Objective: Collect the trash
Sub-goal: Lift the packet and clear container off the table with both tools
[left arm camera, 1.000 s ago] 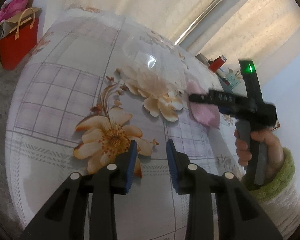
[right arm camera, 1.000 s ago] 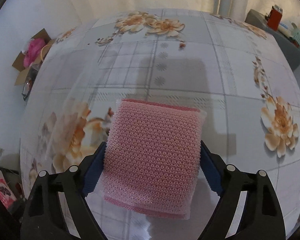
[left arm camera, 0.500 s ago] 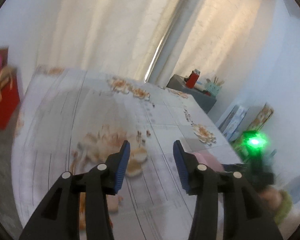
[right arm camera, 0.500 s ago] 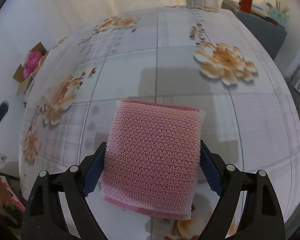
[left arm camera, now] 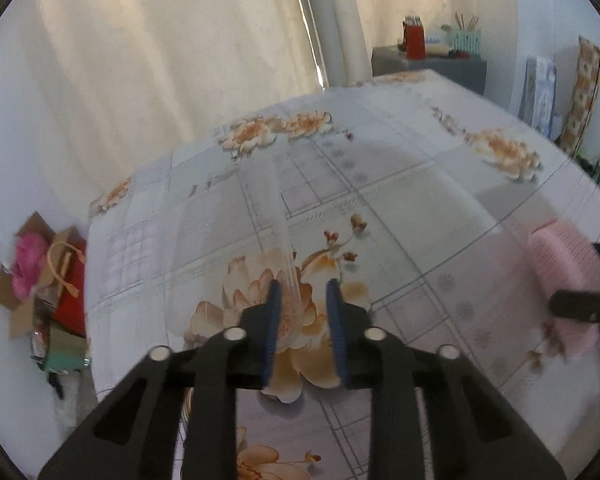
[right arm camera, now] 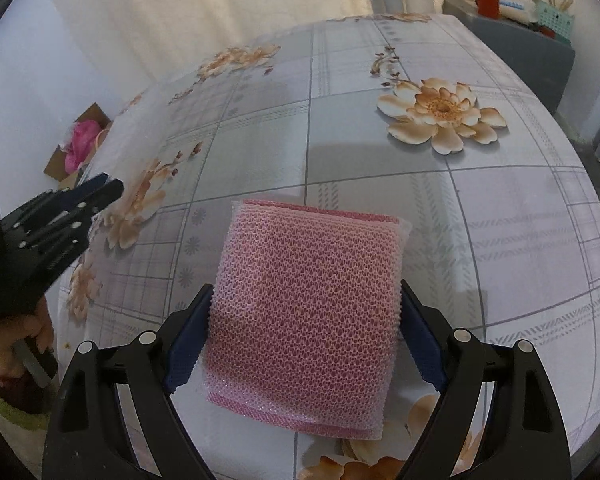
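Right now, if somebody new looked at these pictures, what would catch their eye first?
The pink mesh sponge, wrapped in clear plastic and clamped in the right gripper above the table. Next, the big peach flowers printed on the tablecloth. Then the left gripper, whose jaws have just been closing around a clear plastic strip.

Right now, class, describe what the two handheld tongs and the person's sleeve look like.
Both tongs are black plastic with cut-out triangular arms, silver round rivets and blue ribbed pads. The left tongs and right tongs match. The left tongs' hand wears a fuzzy green cuff.
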Motion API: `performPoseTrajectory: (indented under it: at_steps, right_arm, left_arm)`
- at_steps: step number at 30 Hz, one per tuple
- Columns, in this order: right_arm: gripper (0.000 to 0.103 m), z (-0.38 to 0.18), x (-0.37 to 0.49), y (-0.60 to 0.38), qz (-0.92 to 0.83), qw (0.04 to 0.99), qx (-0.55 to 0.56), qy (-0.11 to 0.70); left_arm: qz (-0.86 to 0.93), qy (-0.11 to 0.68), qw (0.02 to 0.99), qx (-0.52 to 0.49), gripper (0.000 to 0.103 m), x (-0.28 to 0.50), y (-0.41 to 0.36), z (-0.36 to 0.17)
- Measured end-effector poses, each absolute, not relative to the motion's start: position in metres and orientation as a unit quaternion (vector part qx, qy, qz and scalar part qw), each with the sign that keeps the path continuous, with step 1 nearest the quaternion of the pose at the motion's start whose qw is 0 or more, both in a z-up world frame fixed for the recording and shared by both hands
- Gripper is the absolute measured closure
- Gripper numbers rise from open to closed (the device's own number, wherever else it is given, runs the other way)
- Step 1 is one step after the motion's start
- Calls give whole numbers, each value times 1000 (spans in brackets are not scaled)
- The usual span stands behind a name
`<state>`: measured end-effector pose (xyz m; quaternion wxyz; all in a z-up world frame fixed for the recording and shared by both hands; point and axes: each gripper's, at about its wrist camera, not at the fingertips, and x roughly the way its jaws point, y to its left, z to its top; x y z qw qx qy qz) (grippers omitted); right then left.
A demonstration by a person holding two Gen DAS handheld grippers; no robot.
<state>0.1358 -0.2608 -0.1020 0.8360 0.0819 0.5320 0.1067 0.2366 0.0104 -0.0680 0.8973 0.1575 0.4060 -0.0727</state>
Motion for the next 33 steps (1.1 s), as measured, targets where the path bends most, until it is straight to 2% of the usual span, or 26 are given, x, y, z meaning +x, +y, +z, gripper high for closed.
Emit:
performPoseTrajectory:
  at_steps: [3,14,22,23,26,33]
  right_arm:
    - [21,-100,132,-265,113,836,89,530]
    - [21,-99,122,-277,122,835,101,528]
    - [21,-95,95,-291,122,829,105,535]
    - [20,-95,92,-291,122,829,105,536]
    - [20,-94,86,-291,120,830,101,536]
    - [18,-93,85,-286,114,828,97,540]
  left_arm:
    - [-67,400,898,169,96,233,9,-69]
    - [-110,407,891,167,97,172,11,-52]
    - [-155,447,874,115,96,108,14,-44]
    - [-158,452,872,108,95,105,14,-43]
    - [-175,450,872,77,61,101,14,-41]
    - [-171,451,872,85,60,122,-2,-49]
